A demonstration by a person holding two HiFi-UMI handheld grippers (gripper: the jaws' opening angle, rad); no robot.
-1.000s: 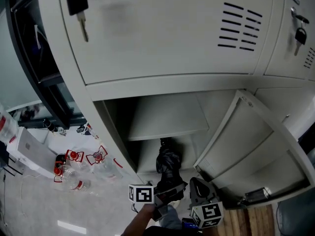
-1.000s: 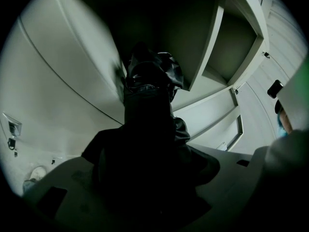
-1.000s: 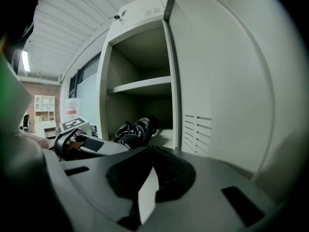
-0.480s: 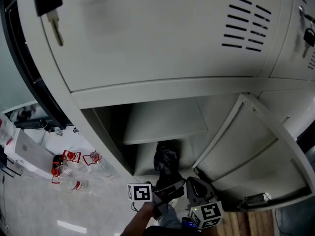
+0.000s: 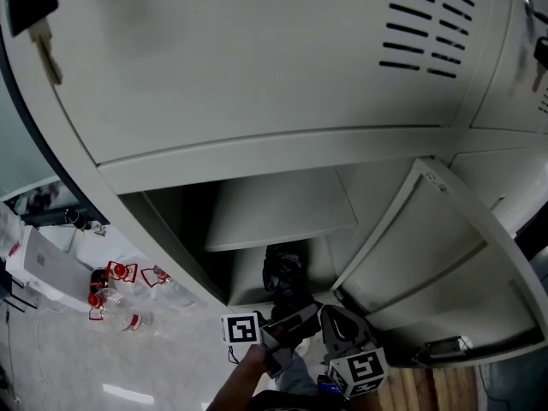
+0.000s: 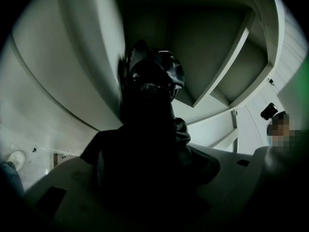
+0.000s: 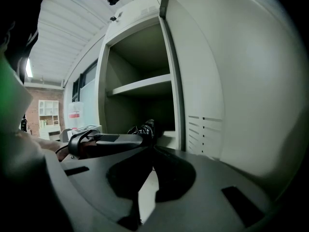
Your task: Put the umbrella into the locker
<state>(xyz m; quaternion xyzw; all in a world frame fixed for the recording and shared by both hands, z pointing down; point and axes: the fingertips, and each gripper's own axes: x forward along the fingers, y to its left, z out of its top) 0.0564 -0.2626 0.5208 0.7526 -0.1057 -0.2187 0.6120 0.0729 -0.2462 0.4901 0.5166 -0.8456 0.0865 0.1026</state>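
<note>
With left tongs (image 5: 289,325) clamped on the umbrella (image 5: 282,276) and right tongs (image 7: 150,149) closed empty just beside, judged liable to snag on the shelf (image 5: 282,219) ahead or topple from the locker (image 5: 282,157) on release.

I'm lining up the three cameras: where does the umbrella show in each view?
Head view: the umbrella is at bottom centre, just below the shelf.
Left gripper view: the umbrella fills the centre, clamped between the jaws.
Right gripper view: left of centre, only the umbrella's dark end shows.
Shared landmark: that shelf.
</note>
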